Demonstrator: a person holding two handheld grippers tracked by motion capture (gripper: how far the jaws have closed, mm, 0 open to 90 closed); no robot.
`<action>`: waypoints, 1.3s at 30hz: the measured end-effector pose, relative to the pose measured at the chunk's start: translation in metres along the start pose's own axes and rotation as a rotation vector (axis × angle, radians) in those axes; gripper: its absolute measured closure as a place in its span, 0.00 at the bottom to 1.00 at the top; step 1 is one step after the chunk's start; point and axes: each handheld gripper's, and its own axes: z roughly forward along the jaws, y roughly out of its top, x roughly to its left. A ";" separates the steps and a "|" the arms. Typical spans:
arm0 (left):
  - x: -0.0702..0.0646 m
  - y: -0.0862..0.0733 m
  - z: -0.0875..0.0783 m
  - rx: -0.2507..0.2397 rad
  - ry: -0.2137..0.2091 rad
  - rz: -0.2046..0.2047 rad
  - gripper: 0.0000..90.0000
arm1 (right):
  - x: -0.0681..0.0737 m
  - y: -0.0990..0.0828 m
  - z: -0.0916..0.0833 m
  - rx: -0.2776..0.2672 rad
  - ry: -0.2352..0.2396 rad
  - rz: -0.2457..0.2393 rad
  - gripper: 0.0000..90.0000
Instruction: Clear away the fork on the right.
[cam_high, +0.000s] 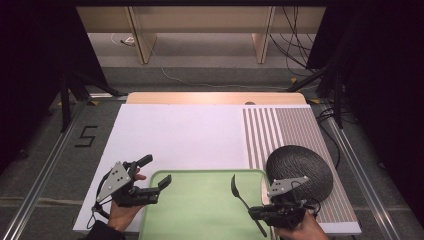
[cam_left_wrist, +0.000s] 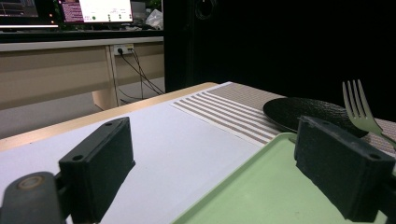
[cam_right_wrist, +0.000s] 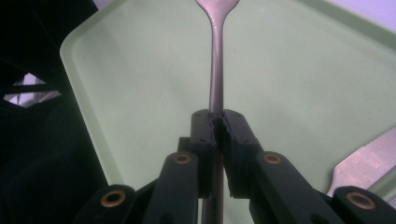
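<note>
Right gripper (cam_high: 256, 214): at about 5 o'clock on the table in the high view, held in a hand at the near edge; its jaws are pinched tight on the handle of a fork.
Fork (cam_high: 239, 192): its handle is clamped between the right gripper's pads, its head pointing toward 11 o'clock over the right part of the tray; in the right gripper view the handle (cam_right_wrist: 215, 70) runs straight up toward 12 o'clock from the pinched pads, with the tray beneath.
Left gripper (cam_high: 156, 176): at about 7 o'clock, by the tray's near left corner; jaws spread wide with nothing between them, one jaw over the white mat, the other over the tray's left rim.
Tray (cam_high: 200, 210): pale green, rounded corners, at 6 o'clock against the near edge of the table.
Plate (cam_high: 305, 162): dark, textured, round, at about 4 o'clock, lying on the striped mat just right of the tray; the right gripper overlaps its near edge in the high view.
Striped mat (cam_high: 280, 130): brown and white stripes, covering the right side of the table from 2 to 4 o'clock.
White mat (cam_high: 180, 135): covers the table's left and middle.
Writing: a dark "5" (cam_high: 86, 136) marked on the floor at 9 o'clock, left of the table; the monitor (cam_left_wrist: 105, 9) at 11 o'clock in the left gripper view shows text too small to read.
</note>
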 end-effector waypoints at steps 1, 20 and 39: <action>0.000 0.000 0.000 -0.001 0.000 0.001 0.13 | 0.001 0.000 0.001 0.004 0.006 0.000 0.93; 0.000 0.000 0.000 -0.002 0.001 -0.001 0.13 | 0.009 0.000 0.015 0.088 -0.022 -0.016 0.93; 0.000 0.000 0.000 -0.002 0.002 0.001 0.13 | 0.015 -0.002 0.024 0.162 -0.019 -0.018 0.93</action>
